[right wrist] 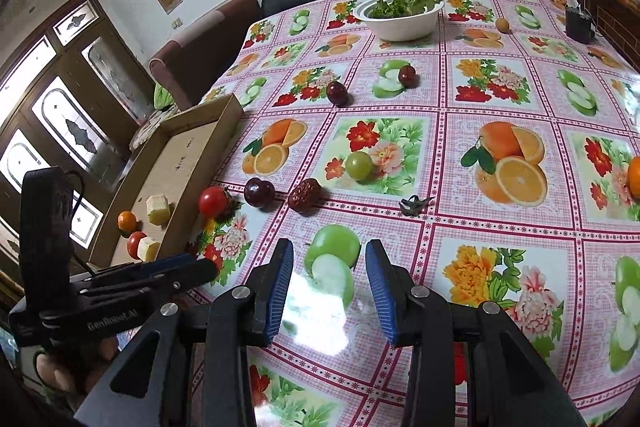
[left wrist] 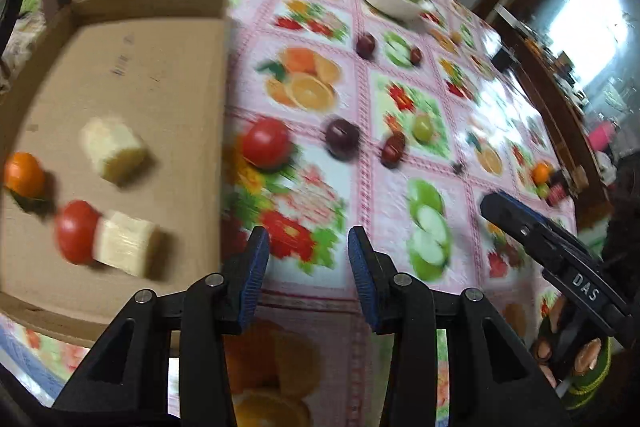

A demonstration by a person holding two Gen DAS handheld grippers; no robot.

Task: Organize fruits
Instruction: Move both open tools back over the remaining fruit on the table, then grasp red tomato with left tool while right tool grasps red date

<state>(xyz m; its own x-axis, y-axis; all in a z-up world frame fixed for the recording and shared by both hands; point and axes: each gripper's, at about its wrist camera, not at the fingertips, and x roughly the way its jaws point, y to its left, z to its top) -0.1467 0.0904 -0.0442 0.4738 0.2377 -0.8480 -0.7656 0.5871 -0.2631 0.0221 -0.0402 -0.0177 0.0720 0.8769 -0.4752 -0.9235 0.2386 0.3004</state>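
A cardboard tray (left wrist: pixel 132 75) (right wrist: pixel 188 163) at the left holds an orange (left wrist: pixel 23 174), a tomato (left wrist: pixel 76 231) and two pale fruit chunks (left wrist: pixel 114 150). On the tablecloth lie a red tomato (left wrist: pixel 265 143) (right wrist: pixel 213 201), a dark plum (left wrist: pixel 342 137) (right wrist: pixel 259 191), a red date (left wrist: pixel 393 148) (right wrist: pixel 305 195), a green grape (left wrist: pixel 422 127) (right wrist: pixel 359 165), and farther off another plum (right wrist: pixel 337 93) and date (right wrist: pixel 407 75). My left gripper (left wrist: pixel 308 267) is open and empty, just right of the tray. My right gripper (right wrist: pixel 330 285) is open and empty above the table.
A white bowl of greens (right wrist: pixel 400 14) stands at the back. An egg-like item (right wrist: pixel 502 25) and a dark cup (right wrist: pixel 578 23) are at the back right. An orange (right wrist: pixel 634 175) sits at the right edge. A small stem scrap (right wrist: pixel 412 205) lies mid-table.
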